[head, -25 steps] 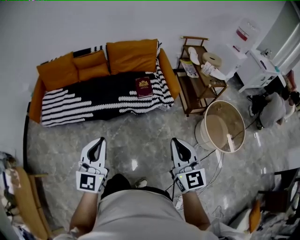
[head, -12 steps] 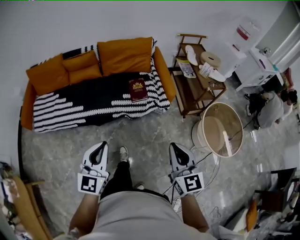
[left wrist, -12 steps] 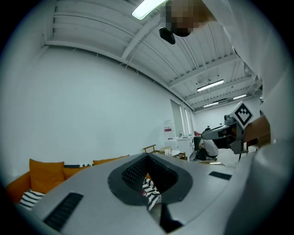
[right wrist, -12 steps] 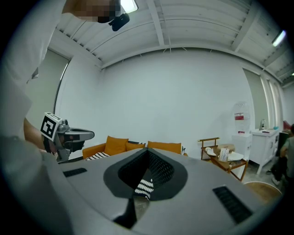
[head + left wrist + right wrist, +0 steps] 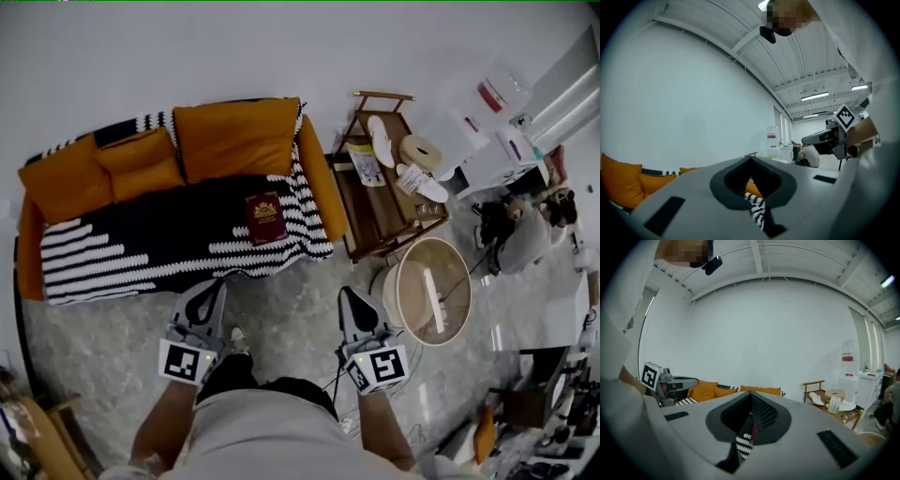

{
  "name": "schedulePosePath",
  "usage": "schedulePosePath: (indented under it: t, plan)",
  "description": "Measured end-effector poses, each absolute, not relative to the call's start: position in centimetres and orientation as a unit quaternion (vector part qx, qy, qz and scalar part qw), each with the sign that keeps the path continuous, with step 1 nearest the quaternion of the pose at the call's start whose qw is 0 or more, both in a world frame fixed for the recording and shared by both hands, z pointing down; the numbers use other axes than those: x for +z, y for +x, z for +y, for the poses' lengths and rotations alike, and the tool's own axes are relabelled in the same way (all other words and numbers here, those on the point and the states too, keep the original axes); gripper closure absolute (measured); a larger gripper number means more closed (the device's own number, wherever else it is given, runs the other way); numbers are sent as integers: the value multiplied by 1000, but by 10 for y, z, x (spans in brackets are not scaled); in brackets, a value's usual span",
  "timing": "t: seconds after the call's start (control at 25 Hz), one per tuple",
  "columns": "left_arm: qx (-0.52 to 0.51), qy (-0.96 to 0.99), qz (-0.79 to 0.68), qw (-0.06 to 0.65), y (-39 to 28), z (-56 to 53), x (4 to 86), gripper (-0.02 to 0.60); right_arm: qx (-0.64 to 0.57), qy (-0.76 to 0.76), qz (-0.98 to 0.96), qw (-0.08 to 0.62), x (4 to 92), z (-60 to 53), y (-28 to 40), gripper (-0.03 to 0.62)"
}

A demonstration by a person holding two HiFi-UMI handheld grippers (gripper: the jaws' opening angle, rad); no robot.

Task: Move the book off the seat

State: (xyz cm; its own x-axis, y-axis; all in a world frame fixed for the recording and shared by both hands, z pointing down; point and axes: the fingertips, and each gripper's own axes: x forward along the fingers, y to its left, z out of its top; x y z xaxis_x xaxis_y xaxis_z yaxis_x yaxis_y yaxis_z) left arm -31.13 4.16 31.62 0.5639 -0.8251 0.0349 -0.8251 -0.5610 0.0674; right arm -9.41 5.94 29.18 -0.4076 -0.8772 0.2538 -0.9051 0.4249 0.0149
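Note:
A dark red book (image 5: 265, 217) lies flat on the black-and-white striped blanket (image 5: 141, 248) that covers the seat of an orange sofa (image 5: 314, 183), towards its right end. My left gripper (image 5: 214, 290) hovers over the floor just in front of the sofa's front edge, jaws together and nothing in them. My right gripper (image 5: 348, 296) is level with it, below and to the right of the book, also shut and empty. The left gripper view shows orange cushions (image 5: 618, 180) and a strip of blanket through the jaw slit.
A wooden side table (image 5: 370, 211) with slippers, papers and a tape roll stands right of the sofa. A round tub (image 5: 427, 292) sits on the floor beside my right gripper. A water dispenser (image 5: 502, 98) and a crouching person (image 5: 520, 234) are at the far right.
I have stepped towards the sofa: both grippers are now close to its front edge, and the book sits nearer to them. Both jaws stayed shut.

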Motion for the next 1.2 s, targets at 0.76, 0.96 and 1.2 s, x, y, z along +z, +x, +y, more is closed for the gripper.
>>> schedulePosePath:
  t: [0.76, 0.96, 1.2]
  plan:
    - [21, 873, -486, 45, -291, -79, 321, 565, 84, 495, -856, 122, 321, -85, -79, 572]
    - [43, 863, -502, 38, -273, -107, 329, 565, 124, 444, -875, 146, 368, -124, -71, 572]
    - [64, 843, -528, 80, -264, -124, 380, 565, 214, 395, -880, 157, 454, -166, -71, 571]
